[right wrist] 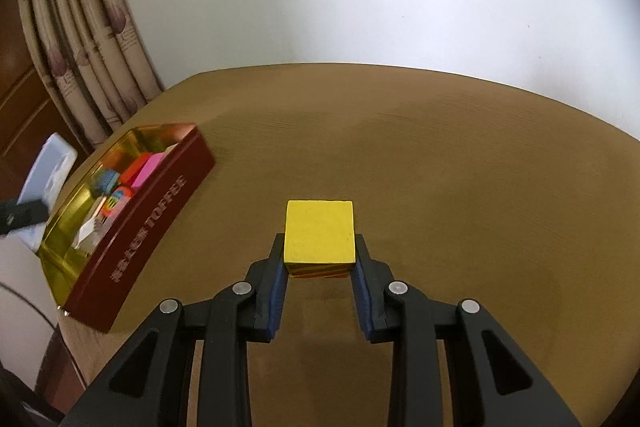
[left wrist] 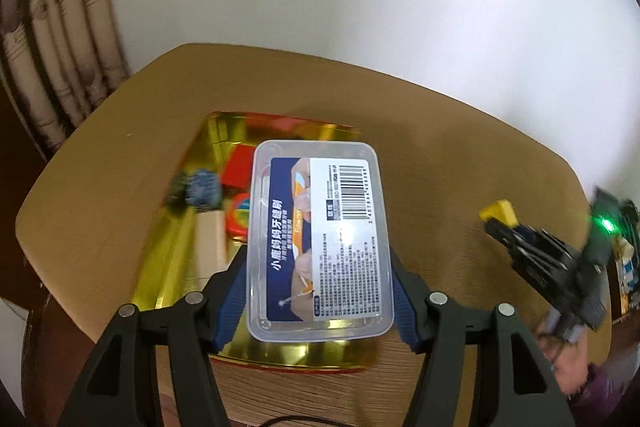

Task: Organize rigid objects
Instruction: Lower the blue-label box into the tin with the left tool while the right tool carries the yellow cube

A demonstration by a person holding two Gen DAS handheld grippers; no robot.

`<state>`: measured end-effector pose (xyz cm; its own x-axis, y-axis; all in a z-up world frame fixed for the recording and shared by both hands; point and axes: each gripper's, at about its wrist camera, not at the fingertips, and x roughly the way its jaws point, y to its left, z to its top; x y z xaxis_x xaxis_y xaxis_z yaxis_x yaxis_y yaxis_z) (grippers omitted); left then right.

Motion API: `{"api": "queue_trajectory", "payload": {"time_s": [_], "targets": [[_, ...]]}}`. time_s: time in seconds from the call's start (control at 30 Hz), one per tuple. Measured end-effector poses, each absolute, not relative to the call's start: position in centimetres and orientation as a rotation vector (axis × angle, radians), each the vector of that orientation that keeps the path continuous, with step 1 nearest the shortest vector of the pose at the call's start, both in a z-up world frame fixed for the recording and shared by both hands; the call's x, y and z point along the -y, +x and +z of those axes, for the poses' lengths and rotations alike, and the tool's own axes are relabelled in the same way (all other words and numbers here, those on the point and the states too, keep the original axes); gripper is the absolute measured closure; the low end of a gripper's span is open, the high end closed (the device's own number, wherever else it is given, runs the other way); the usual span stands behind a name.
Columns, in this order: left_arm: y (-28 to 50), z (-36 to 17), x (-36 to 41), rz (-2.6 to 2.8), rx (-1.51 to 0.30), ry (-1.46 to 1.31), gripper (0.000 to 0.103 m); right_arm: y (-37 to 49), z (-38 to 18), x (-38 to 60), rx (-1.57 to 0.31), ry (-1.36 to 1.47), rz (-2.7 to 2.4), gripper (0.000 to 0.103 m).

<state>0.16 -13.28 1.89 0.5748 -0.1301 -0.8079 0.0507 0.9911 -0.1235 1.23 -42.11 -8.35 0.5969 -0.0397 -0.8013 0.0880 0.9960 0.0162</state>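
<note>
White wall and a curtain (right wrist: 76, 59) behind a brown desk (right wrist: 440, 155). Left gripper (left wrist: 320, 259) has its fingers clamped on the long sides of a clear plastic box (left wrist: 320, 239), held over the gold-lined tin (left wrist: 176, 251), long axis pointing away from the camera. Right gripper (right wrist: 320, 263) pinches a yellow block (right wrist: 320, 231) just above the desk, well right of the tin, flat face up.

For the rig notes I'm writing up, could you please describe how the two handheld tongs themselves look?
Both the left tongs and right tongs have matte black, angular plastic linkages with triangular cut-outs and round silver pivot pins. Each finger is lined with a ribbed blue pad. In the left wrist view the right unit shows a green indicator light, with the hand and a purple sleeve beneath.
</note>
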Motion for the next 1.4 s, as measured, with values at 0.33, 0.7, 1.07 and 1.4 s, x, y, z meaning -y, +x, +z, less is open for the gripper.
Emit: {"api": "queue_trajectory", "payload": {"time_s": [0.33, 0.7, 1.07, 1.4], "targets": [[0.5, 0.4, 11.5, -0.168, -0.992, -0.029, 0.04, -0.1, -9.2, 40.3, -0.952, 0.021, -0.083, 0.075], [2.0, -3.5, 13.5, -0.277, -1.086, 0.043, 0.039, 0.3, -10.1, 40.3, -0.974, 0.021, -0.099, 0.075], [0.8, -4.0, 13.9, -0.315, -1.097, 0.009, 0.039, 0.4, -10.2, 40.3, -0.976, 0.011, -0.092, 0.075], [1.0, -4.9, 14.2, -0.322, -1.142, 0.011, 0.037, 1.5, -6.6, 37.0, -0.913, -0.051, -0.031, 0.075]]}}
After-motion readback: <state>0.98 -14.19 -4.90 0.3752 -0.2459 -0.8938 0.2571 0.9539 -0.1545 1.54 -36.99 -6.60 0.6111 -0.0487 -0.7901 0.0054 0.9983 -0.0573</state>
